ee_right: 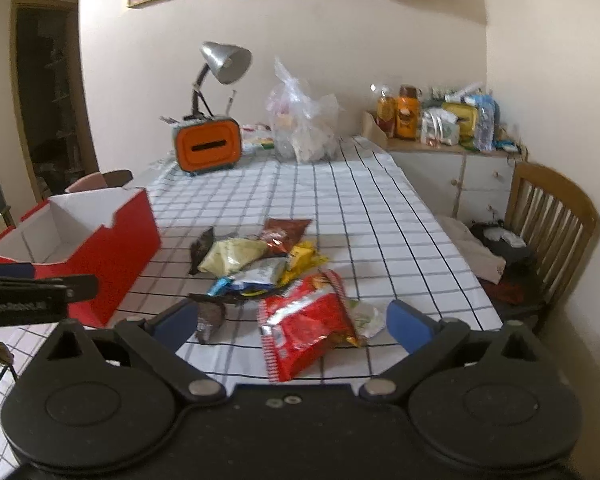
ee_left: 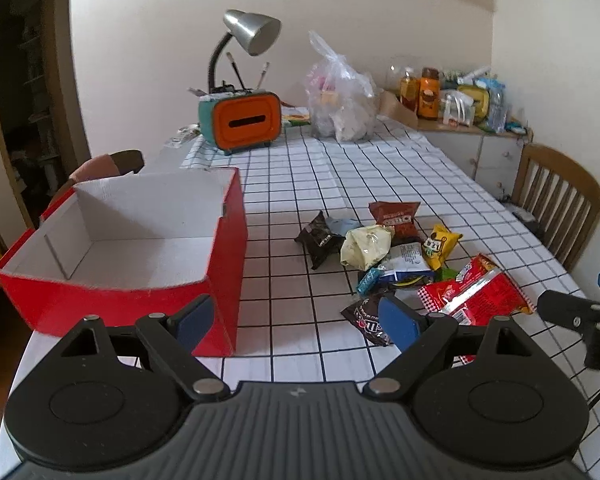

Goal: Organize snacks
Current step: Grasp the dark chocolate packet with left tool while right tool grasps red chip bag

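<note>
Left wrist view: the left gripper hovers with its fingers spread wide and nothing between them, just in front of the open red cardboard box with a white inside. Right of that box, a heap of crinkly snack packets lies on the white checked tablecloth. The right gripper, fingers wide and unloaded, frames the large red foil packet nearest it.

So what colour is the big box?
The box is red outside and white inside, clearest in the left wrist view.
</note>
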Demonstrator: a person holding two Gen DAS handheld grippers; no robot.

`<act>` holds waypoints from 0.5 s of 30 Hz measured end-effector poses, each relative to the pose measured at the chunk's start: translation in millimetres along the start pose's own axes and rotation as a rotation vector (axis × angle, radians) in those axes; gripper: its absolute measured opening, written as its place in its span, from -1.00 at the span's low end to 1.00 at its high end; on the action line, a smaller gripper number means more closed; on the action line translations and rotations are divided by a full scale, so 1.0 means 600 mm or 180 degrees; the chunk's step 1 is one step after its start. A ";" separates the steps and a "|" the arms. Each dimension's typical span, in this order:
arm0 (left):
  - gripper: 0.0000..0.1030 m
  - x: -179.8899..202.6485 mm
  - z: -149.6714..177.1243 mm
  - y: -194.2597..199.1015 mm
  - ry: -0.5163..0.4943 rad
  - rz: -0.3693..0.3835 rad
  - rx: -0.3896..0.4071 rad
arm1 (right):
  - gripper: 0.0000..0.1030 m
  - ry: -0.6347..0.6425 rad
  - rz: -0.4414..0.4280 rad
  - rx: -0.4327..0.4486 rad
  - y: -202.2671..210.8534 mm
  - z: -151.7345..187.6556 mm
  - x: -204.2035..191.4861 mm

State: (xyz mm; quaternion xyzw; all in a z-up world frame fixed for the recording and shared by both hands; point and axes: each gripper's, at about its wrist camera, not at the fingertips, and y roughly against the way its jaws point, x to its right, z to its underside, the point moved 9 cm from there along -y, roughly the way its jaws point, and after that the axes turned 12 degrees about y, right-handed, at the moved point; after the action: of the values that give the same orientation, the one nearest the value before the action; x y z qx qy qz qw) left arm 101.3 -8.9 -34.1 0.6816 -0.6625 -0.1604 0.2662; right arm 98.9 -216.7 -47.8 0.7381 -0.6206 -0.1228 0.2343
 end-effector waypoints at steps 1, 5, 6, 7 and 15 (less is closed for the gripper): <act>0.74 0.004 -0.003 -0.010 -0.0029 -0.0005 -0.0029 | 0.86 -0.0006 -0.0021 -0.0042 -0.008 -0.001 0.006; 0.74 0.023 -0.005 -0.048 -0.0156 0.0071 -0.0170 | 0.83 0.0068 -0.0104 -0.0158 -0.043 0.000 0.019; 0.74 0.030 -0.002 -0.062 -0.0223 0.0113 -0.0256 | 0.83 0.0106 -0.0143 -0.0184 -0.050 0.003 0.021; 0.74 0.037 0.004 -0.074 -0.0280 0.0168 -0.0339 | 0.81 0.0147 -0.0179 -0.0231 -0.061 0.006 0.023; 0.74 0.058 0.032 -0.148 -0.0427 0.0210 -0.0654 | 0.71 0.0335 -0.0390 -0.0487 -0.130 0.020 0.023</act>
State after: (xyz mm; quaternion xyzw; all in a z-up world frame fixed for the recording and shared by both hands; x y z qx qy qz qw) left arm 165.3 -48.0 -96.2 0.6163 -0.6810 -0.2638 0.2948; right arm 162.8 -222.9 -95.6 0.7601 -0.5500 -0.1450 0.3143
